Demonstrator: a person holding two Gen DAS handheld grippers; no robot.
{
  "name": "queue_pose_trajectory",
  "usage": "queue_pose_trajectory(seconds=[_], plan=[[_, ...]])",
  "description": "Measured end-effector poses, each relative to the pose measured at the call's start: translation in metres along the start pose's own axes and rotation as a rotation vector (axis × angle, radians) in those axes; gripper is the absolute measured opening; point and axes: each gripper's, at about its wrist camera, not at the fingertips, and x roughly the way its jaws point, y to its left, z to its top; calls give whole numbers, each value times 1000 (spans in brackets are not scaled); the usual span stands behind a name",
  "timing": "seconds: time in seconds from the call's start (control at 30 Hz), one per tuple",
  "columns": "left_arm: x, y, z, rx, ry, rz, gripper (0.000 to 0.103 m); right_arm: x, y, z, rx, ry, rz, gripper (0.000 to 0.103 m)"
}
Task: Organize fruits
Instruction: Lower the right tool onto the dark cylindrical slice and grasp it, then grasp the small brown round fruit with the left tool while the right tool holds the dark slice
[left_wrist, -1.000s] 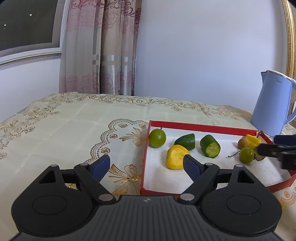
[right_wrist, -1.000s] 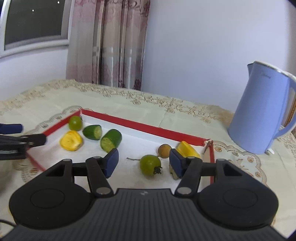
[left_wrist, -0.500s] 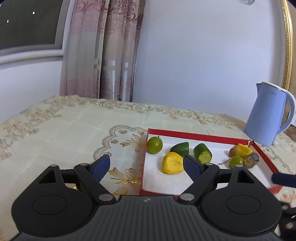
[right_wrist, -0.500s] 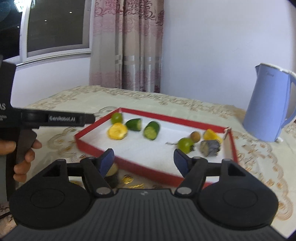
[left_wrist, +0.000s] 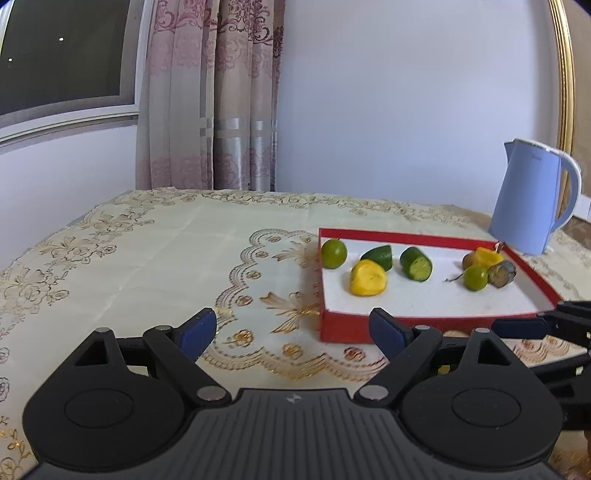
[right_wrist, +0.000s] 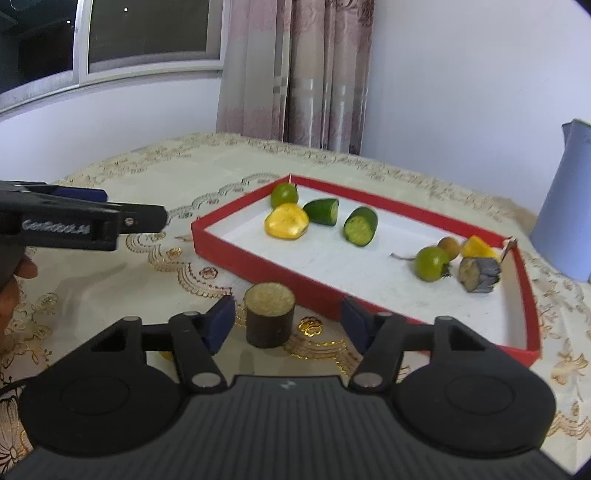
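Observation:
A red tray (left_wrist: 341, 330) (right_wrist: 255, 260) on the tablecloth holds a green round fruit (left_wrist: 334, 253), a yellow piece (left_wrist: 367, 277), two green cucumber pieces (left_wrist: 416, 263), a second green fruit (left_wrist: 475, 277), a small brown fruit (right_wrist: 449, 246), a yellow wedge (right_wrist: 476, 248) and a dark chunk (right_wrist: 478, 274). A dark brown cylinder (right_wrist: 270, 319) stands on the cloth in front of the tray, between my right gripper's open fingers. My right gripper (right_wrist: 290, 323) is open and empty. My left gripper (left_wrist: 291, 332) is open and empty over the cloth, left of the tray's near corner.
A light blue kettle (left_wrist: 532, 201) stands behind the tray's far right corner. The patterned tablecloth (left_wrist: 147, 258) stretches to the left. A curtain and window are behind the table. A hand (right_wrist: 11, 288) holds the left gripper at the left edge.
Both grippers have pulled back from the tray toward the table's near side. The right gripper has come low, and the brown cylinder now stands between its fingers.

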Motion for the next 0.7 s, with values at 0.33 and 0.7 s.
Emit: queue_pose_trajectory(seconds=[0.33, 0.7], plan=[[0, 5, -4, 7, 12, -22, 90, 18, 7, 3, -22, 43, 34, 49], [0, 4, -6, 20, 25, -24, 90, 24, 2, 2, -1, 52, 51, 31]])
